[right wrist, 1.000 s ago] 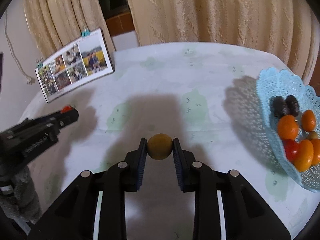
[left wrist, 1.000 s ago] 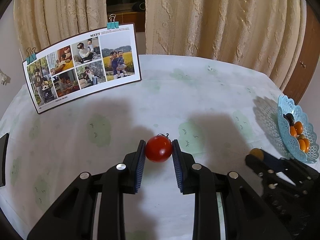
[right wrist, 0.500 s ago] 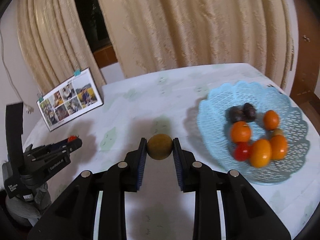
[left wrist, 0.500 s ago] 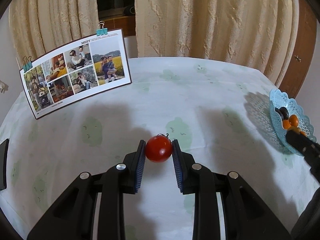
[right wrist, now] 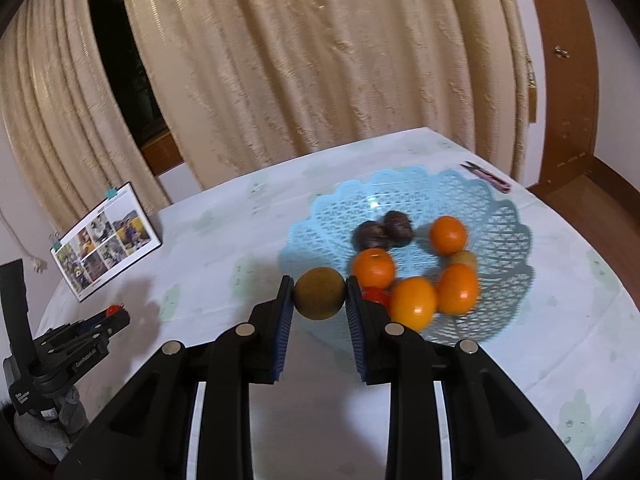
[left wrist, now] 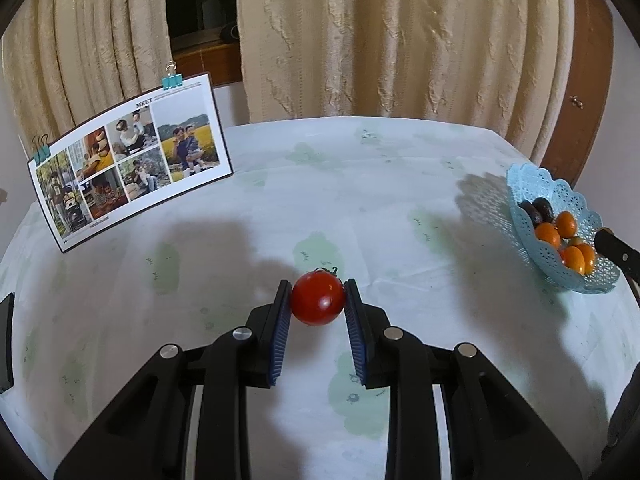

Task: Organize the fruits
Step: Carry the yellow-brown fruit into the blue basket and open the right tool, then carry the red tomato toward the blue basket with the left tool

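My left gripper [left wrist: 318,300] is shut on a red tomato [left wrist: 318,298] and holds it above the table. My right gripper [right wrist: 319,294] is shut on a brown-yellow round fruit [right wrist: 319,293] at the near left rim of the light blue lattice basket [right wrist: 492,216]. The basket holds several orange fruits [right wrist: 374,268], two dark fruits [right wrist: 384,232] and a red tomato [right wrist: 376,295]. In the left wrist view the basket [left wrist: 520,184] stands at the far right, with the right gripper's tip [left wrist: 616,250] over it. The left gripper [right wrist: 108,318] shows at the lower left of the right wrist view.
A photo card [left wrist: 132,160] held by clips stands at the back left of the table; it also shows in the right wrist view [right wrist: 106,246]. Small snips [right wrist: 486,176] lie behind the basket. Curtains hang behind. The table [left wrist: 360,184] has a pale patterned cloth.
My right gripper has carried the brown-yellow fruit to the right, up to the basket's rim. My left gripper has kept hold of the tomato, shifting only slightly.
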A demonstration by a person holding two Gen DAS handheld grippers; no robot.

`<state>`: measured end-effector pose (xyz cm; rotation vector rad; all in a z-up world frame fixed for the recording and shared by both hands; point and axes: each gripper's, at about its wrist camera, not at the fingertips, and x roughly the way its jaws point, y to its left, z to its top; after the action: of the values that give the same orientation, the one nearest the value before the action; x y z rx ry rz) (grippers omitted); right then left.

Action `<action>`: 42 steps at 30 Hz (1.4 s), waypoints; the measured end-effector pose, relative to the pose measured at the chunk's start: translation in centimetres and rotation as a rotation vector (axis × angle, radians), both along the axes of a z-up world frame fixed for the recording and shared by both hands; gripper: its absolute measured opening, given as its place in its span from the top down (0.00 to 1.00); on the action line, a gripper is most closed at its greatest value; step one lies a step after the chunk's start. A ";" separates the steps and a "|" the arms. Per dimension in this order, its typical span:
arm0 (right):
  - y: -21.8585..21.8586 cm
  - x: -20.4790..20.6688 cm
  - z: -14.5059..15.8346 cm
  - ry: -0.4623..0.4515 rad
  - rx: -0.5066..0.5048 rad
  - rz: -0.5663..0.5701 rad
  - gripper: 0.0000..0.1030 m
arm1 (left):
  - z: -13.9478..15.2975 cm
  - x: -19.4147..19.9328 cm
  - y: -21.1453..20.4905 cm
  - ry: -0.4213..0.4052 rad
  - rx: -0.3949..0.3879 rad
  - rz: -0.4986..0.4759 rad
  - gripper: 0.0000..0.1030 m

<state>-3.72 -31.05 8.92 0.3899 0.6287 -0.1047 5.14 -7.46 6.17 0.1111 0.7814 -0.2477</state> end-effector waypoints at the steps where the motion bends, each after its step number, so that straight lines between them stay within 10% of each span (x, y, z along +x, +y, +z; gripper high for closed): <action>1: -0.4 -0.2 0.0 -0.002 0.002 -0.009 0.74 | 0.0 -0.1 -0.1 -0.001 0.000 -0.003 0.74; 16: -5.6 -3.0 0.0 -0.022 0.038 -0.132 0.74 | 1.0 -0.8 0.0 -0.005 -0.032 -0.040 0.73; 20: -5.9 -2.8 -0.3 -0.021 0.046 -0.142 0.74 | 1.1 0.3 2.4 0.022 -0.079 0.021 0.54; 42: -7.7 -5.8 -2.4 -0.102 -0.035 -0.400 0.30 | -2.1 -2.0 -1.1 0.122 -0.068 -0.139 0.48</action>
<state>-9.56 -38.77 6.54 0.4802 0.4411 -0.4745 3.13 -8.53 4.03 0.0868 0.8872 -0.4152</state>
